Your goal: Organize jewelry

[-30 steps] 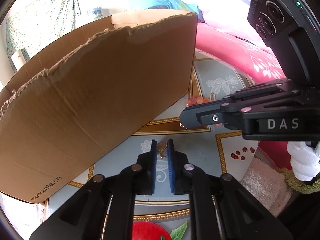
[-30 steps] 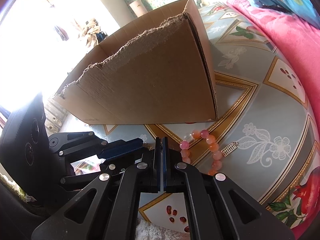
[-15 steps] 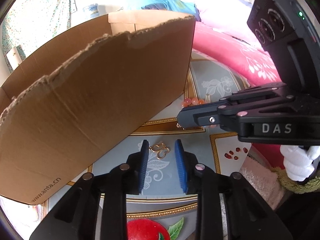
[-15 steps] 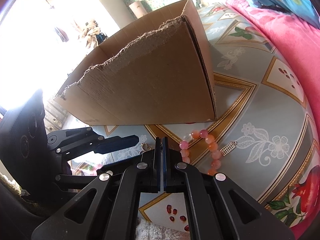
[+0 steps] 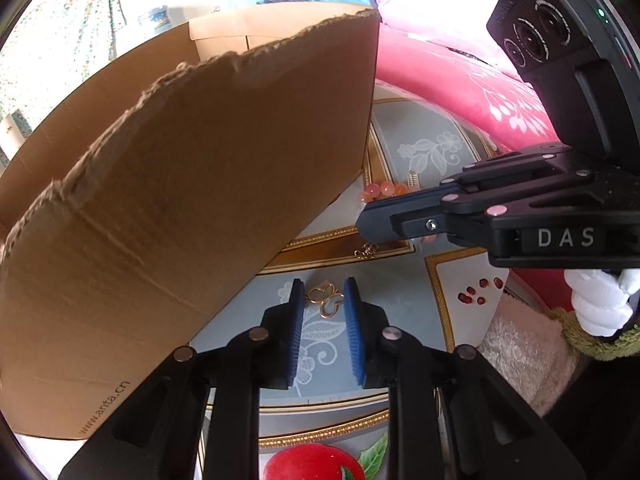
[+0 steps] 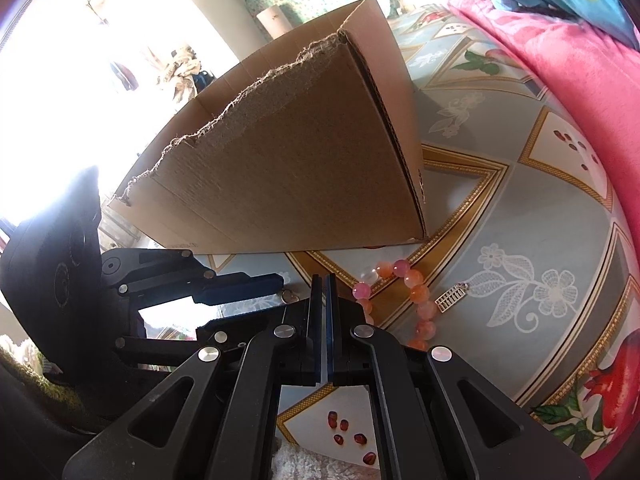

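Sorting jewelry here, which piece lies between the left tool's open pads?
The gold butterfly pendant; the pink bead bracelet and small abacus charm lie farther away.

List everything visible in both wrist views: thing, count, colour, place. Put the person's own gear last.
Brown cardboard box: one, open top with torn edges, standing on the cloth at left.
Gold butterfly-shaped pendant: one, lying on the cloth between the left gripper's pads, apart from both.
Pink and orange bead bracelet: one, on the cloth by the box corner.
Small gold abacus charm: one, just right of the bracelet.
Small gold chain piece: one, under the right gripper's tip.
Patterned tablecloth: one, grey-blue with gold borders and fruit prints.
Pink blanket: one, at the right.
Left gripper: open.
Right gripper: shut, empty.
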{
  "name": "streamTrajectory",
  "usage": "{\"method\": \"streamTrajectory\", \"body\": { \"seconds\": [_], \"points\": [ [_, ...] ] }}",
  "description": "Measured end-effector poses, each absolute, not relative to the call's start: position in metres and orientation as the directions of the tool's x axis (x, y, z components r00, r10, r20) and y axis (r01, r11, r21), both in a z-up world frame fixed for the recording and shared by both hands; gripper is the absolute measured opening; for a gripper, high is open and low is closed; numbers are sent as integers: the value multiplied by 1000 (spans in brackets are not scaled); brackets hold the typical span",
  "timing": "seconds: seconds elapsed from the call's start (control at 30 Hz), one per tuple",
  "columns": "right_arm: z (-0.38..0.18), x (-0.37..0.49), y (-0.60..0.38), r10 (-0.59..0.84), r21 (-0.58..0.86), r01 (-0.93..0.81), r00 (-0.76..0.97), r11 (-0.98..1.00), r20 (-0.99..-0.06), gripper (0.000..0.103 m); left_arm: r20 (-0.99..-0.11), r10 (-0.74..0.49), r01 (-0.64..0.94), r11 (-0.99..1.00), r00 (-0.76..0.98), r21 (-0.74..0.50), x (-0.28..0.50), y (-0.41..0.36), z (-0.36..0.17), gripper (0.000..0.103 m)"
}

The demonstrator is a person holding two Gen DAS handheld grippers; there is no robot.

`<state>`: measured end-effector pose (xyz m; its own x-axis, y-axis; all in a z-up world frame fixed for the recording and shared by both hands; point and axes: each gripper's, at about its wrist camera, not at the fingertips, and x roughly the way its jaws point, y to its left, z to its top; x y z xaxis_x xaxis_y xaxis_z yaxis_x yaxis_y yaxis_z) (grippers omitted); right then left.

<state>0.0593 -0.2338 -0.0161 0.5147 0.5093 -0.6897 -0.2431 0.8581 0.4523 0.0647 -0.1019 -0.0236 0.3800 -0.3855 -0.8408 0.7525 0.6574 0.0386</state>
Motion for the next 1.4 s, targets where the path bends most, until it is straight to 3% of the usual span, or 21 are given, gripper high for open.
{"method": "streamTrajectory", "body": {
  "seconds": [0.37,0.47,0.9,1.1,1.4],
  "points": [
    [-17,60,-239,512,458,-240,514,856,-688,1,-838,-376,751,658,395,59,64,-112,-24,19],
    [-16,61,-239,511,456,-239,512,857,-691,1,-835,-373,747,662,404,65,61,-112,-23,6],
    [-11,50,-227,503,421,-276,488,864,-714,5,-834,-404,683,729,375,-45,60,-91,-24,6],
    [-9,50,-204,481,350,-343,468,872,-741,20,-829,-394,625,777,397,-70,57,-74,-24,6],
    [-12,51,-163,370,144,-439,491,887,-789,21,-821,-377,574,816,429,-75,60,-50,-25,6]
  ]
}}
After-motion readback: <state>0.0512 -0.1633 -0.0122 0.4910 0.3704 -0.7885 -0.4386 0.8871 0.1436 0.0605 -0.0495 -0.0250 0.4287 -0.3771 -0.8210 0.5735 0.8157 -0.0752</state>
